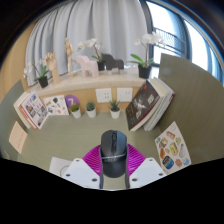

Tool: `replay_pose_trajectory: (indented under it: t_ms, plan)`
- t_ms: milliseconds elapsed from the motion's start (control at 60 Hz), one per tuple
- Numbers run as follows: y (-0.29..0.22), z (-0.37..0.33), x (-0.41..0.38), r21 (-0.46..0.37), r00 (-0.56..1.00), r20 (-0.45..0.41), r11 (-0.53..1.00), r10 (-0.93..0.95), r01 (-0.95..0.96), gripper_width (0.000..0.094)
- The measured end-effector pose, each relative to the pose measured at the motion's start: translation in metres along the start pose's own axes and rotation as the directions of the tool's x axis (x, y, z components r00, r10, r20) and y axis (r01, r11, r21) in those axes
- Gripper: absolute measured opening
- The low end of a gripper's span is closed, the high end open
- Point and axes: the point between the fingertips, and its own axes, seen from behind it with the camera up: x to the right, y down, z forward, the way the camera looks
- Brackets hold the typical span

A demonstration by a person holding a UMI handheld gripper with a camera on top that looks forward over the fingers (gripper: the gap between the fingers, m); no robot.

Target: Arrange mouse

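Note:
A dark grey computer mouse (112, 153) sits between my two fingers, its nose pointing away from me over the beige table (70, 135). My gripper (112, 162) has its magenta pads (94, 159) pressed against both sides of the mouse, so it is shut on it. The white finger bodies (78, 171) flank the mouse's rear. The mouse's underside and whether it touches the table are hidden.
Beyond the mouse stand three small potted plants (91, 108), a leaning book (147, 105), a picture book (31, 108) at the left and a colourful sheet (171, 146) at the right. A shelf (100, 78) with orchids and figurines lies behind, before a curtained window.

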Motion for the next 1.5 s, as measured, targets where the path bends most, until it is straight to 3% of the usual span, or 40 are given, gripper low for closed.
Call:
replay_pose_trajectory:
  t_ms: [133, 267, 383, 633, 750, 833, 1017, 1067, 1150, 1217, 1350, 1500]
  plan:
    - [-0.049, -0.043, -0.052, 0.121, 1.000, -0.005, 0.992, 0.020, -0.019, 0.0287]
    - [-0.041, -0.052, -0.110, 0.135, 1.000, -0.014, 0.991, 0.010, -0.008, 0.0286]
    - [0.017, -0.023, -0.150, 0.042, 1.000, -0.015, 0.999, 0.005, -0.005, 0.0286]
    - [0.169, 0.053, -0.177, -0.239, 0.999, -0.042, 0.971, -0.026, 0.015, 0.0286]
    - [0.203, 0.062, -0.172, -0.297, 0.997, -0.053, 0.954, -0.056, 0.038, 0.0296]
    - [0.204, 0.063, -0.174, -0.282, 0.999, -0.049, 0.959, -0.019, 0.004, 0.0302]
    - [0.203, 0.064, -0.173, -0.293, 0.999, -0.038, 0.956, -0.017, 0.005, 0.0454]
    - [0.202, 0.063, -0.172, -0.309, 0.999, -0.032, 0.951, -0.041, 0.029, 0.0532]
    - [0.177, 0.053, -0.171, -0.254, 0.998, -0.032, 0.966, -0.057, 0.047, 0.0701]
    - [0.149, 0.033, -0.174, -0.201, 0.999, -0.036, 0.979, -0.040, 0.032, 0.0770]
    - [0.089, -0.025, -0.184, -0.077, 1.000, -0.002, 0.997, -0.023, 0.023, 0.0772]
    - [0.055, -0.100, -0.188, 0.021, 1.000, 0.012, 1.000, -0.023, 0.023, 0.0767]
